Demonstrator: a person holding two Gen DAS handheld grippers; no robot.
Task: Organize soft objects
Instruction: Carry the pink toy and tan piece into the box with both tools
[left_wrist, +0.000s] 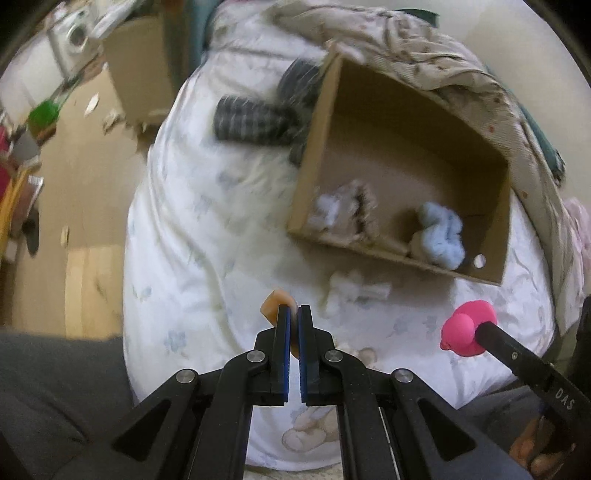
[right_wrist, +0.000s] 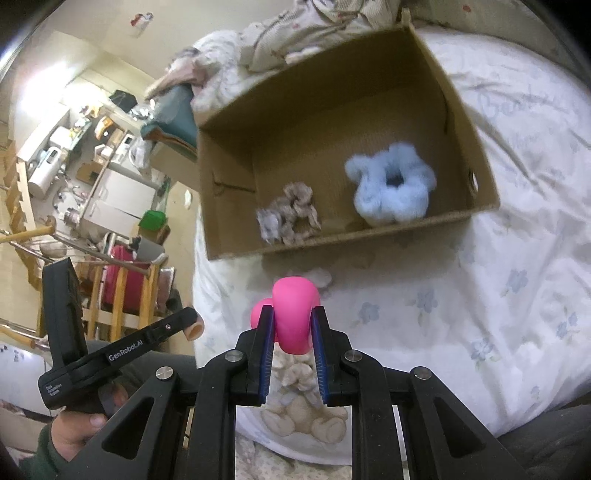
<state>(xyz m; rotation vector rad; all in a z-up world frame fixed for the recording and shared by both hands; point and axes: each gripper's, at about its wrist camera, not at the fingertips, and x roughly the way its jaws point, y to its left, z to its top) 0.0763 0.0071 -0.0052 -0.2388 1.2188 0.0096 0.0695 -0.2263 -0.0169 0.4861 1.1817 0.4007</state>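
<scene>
Up close, left wrist view: left gripper (left_wrist: 294, 314) pinches a soft orange squishy (left_wrist: 275, 306) w/ jaws nearly touching, over a floral sheet (left_wrist: 192, 229). Right wrist view: right gripper (right_wrist: 292, 325) clamps a smooth, rounded pink toy (right_wrist: 293, 317) near a cardboard box (right_wrist: 458, 114) w/ a fluffy blue scrunchie (right_wrist: 391, 184) inside.

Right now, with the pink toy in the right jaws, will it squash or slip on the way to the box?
The pink toy looks soft and rubbery, so it probably gives a little. It bulges well beyond the right gripper, so it could twist. Its smooth skin may slip.
</scene>
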